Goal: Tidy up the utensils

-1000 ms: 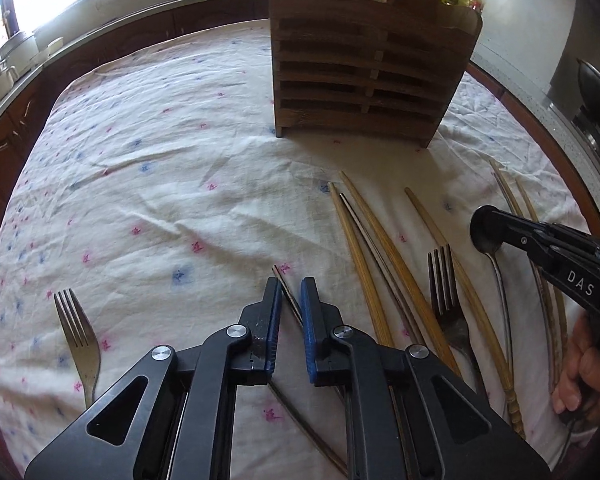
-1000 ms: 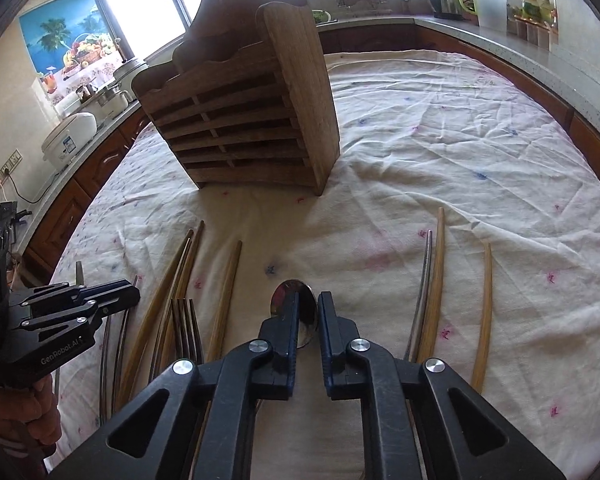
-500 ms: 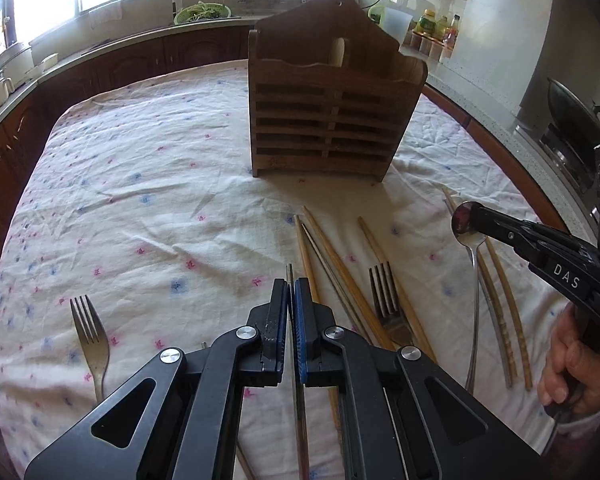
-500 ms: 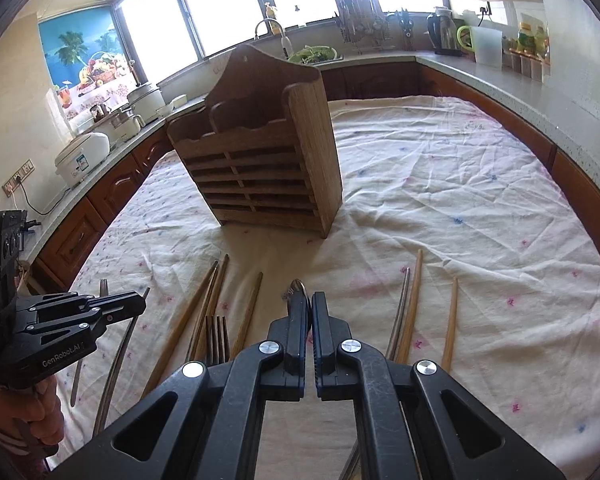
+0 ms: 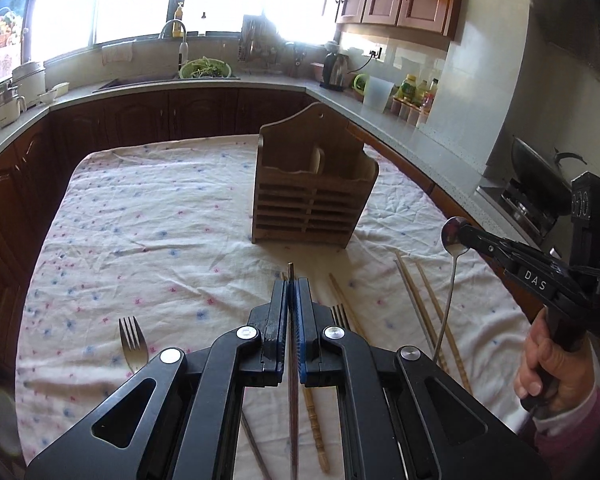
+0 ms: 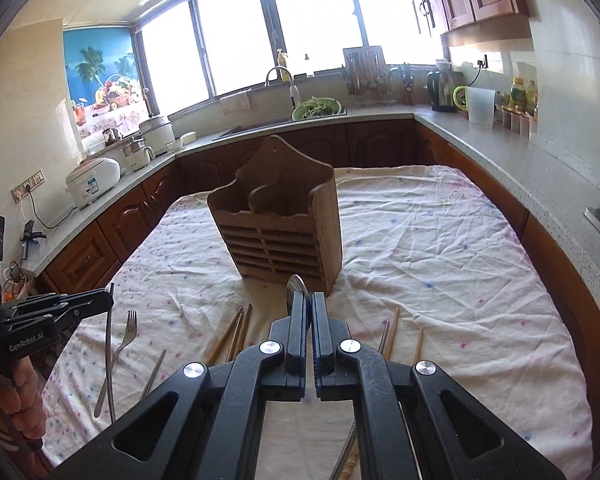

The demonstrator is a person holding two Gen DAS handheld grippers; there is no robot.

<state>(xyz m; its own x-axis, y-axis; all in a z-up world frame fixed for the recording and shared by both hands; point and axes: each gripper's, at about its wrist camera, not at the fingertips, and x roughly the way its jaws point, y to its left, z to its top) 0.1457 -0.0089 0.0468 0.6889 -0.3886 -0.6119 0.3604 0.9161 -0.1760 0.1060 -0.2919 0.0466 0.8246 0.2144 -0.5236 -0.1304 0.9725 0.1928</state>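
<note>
Left gripper [image 5: 291,286], bottom centre of its own view: jaws clamped on a thin metal chopstick [image 5: 292,380], whose tip pokes out past the pads toward the holder [image 5: 312,200]. In the right view the same chopstick hangs from that gripper at far left, lower end clear of the cloth [image 6: 440,248].

Right gripper [image 6: 309,300]: clenched on a spoon [image 5: 452,236]. Bowl just ahead of the pads, handle trailing down off the cloth. In the right view only the bowl's edge shows above the fingers; the handle is hidden under the gripper body.

Holder stands upright mid-table, slatted front facing the cameras, two open-top compartments. Inside hard to make out; a pale shape shows in one compartment in the left view.

Open room: bare cloth between both grippers and the holder, and wide to the upper left of the left view. Table edge drops to dark cabinets at left and right; counter wraps behind.

On the cloth: a fork [image 5: 133,344] lower left in the left view, a second fork [image 5: 340,314] mostly covered by the left gripper body, wooden chopsticks [image 5: 416,308] right of centre, cut off at the bottom. A hand [image 5: 540,364] grips the right gripper at the right edge.
</note>
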